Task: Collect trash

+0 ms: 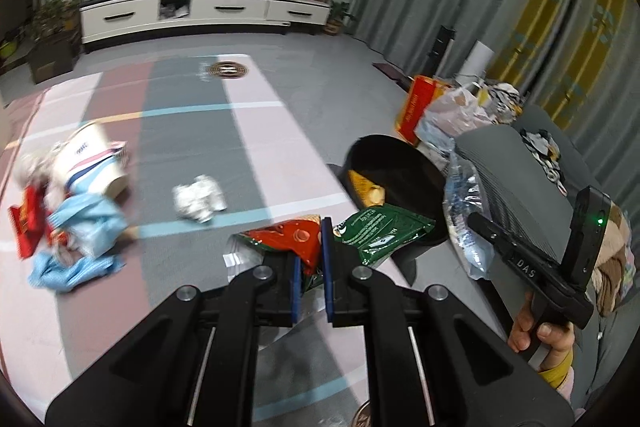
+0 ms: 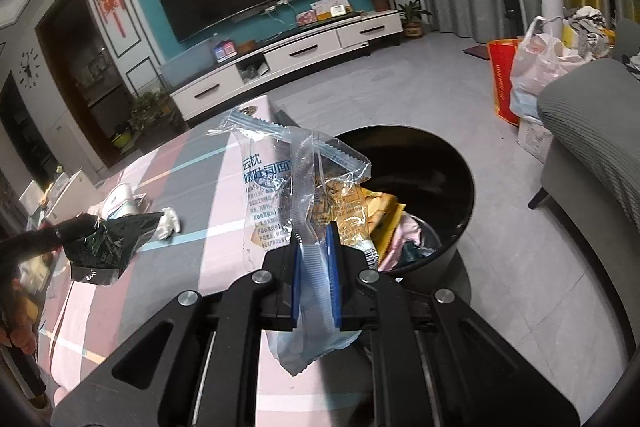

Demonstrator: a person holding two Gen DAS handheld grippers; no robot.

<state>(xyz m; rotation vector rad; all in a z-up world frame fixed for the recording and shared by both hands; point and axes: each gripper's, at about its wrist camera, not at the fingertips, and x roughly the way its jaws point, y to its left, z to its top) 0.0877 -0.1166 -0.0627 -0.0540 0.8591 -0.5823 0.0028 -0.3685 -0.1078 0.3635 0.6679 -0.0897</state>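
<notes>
My left gripper [image 1: 311, 247] is shut on a green and red snack wrapper [image 1: 376, 229], held above the table edge next to the black trash bin [image 1: 400, 155]. My right gripper [image 2: 316, 239] is shut on a clear plastic bread bag [image 2: 280, 179], held up in front of the bin [image 2: 448, 163], which holds several wrappers. The right gripper with its bag shows in the left wrist view [image 1: 464, 211]. The left gripper with the wrapper shows in the right wrist view [image 2: 108, 239]. A crumpled white paper [image 1: 199, 198], a paper cup [image 1: 94, 163] and blue and red wrappers [image 1: 76, 235] lie on the table.
The table has a pink, grey and blue striped cloth [image 1: 188, 131]. A grey sofa [image 2: 592, 147] stands right of the bin. Bags [image 2: 536, 67] sit on the floor beyond it. A TV cabinet [image 2: 288, 59] stands along the far wall.
</notes>
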